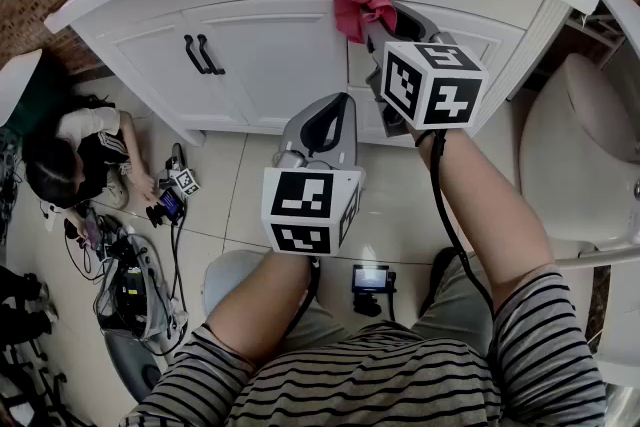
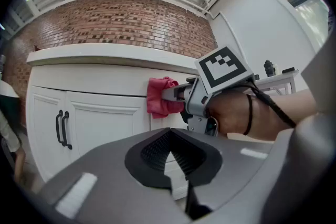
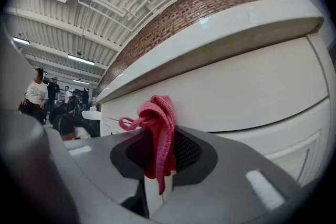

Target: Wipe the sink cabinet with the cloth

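Note:
A pink cloth (image 1: 360, 3) is pressed against the upper front of the white sink cabinet (image 1: 270, 45), just under the countertop. My right gripper (image 1: 385, 27) is shut on the cloth (image 3: 157, 128), which bunches up above the jaws and hangs down between them (image 3: 157, 160), close to the cabinet front (image 3: 252, 92). My left gripper (image 1: 325, 120) hangs lower, off the cabinet, shut with nothing in it (image 2: 170, 160). From the left gripper view I see the cloth (image 2: 160, 96) held against the cabinet (image 2: 105, 113) by the right gripper (image 2: 176, 94).
Two black door handles (image 1: 200, 55) sit on the cabinet doors to the left of the cloth. A person (image 1: 80, 155) sits on the tiled floor at left among cables and devices (image 1: 130, 285). A white toilet (image 1: 580, 155) stands at right. A small screen (image 1: 370, 278) lies by my feet.

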The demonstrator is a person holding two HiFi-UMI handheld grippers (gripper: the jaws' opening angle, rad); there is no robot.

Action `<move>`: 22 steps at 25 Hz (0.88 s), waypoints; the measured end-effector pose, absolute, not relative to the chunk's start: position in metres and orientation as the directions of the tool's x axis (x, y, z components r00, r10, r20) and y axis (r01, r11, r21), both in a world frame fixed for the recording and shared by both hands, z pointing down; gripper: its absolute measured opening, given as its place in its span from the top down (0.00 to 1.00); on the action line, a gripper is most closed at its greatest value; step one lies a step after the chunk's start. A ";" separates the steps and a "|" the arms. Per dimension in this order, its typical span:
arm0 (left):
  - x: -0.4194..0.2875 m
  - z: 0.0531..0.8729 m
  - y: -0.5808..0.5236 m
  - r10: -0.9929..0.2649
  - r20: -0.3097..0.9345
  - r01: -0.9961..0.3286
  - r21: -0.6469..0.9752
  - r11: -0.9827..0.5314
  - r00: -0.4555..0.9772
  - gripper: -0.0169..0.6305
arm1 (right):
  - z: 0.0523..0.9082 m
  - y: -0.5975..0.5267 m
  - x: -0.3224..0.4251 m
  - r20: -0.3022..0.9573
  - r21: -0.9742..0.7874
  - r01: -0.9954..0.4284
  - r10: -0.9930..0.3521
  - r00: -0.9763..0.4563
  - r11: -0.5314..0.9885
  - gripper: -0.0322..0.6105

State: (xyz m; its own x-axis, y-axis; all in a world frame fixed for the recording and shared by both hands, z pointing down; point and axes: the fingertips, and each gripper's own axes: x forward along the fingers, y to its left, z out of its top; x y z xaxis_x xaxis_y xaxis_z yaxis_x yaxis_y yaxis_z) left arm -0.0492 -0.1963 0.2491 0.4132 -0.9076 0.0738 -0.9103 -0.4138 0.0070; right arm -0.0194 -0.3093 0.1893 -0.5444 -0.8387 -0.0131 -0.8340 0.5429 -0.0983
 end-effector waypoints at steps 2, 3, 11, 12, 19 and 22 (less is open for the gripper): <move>-0.049 0.249 -0.196 -0.907 0.074 -0.910 0.007 -0.415 0.415 1.00 | 0.188 -0.310 -0.001 -0.022 -0.106 -0.849 -0.855 -0.518 0.517 0.83; -0.049 0.249 -0.196 -0.907 0.075 -0.909 0.007 -0.416 0.415 1.00 | 0.187 -0.310 0.009 -0.026 -0.112 -0.857 -0.863 -0.504 0.504 0.83; -0.044 0.259 -0.194 -0.899 0.105 -0.904 -0.005 -0.427 0.425 1.00 | 0.188 -0.297 0.143 -0.034 -0.108 -0.940 -0.947 -0.321 0.322 0.82; -0.043 0.260 -0.193 -0.899 0.108 -0.904 -0.007 -0.428 0.425 1.00 | 0.188 -0.295 0.164 -0.036 -0.110 -0.951 -0.958 -0.285 0.287 0.82; -0.036 0.260 -0.192 -0.897 0.106 -0.902 -0.012 -0.432 0.429 1.00 | 0.188 -0.269 0.248 -0.079 -0.145 -0.980 -0.989 -0.129 0.139 0.83; -0.034 0.259 -0.195 -0.895 0.101 -0.899 -0.007 -0.438 0.435 1.00 | 0.183 -0.263 0.189 -0.135 -0.133 -0.939 -0.945 -0.299 0.316 0.83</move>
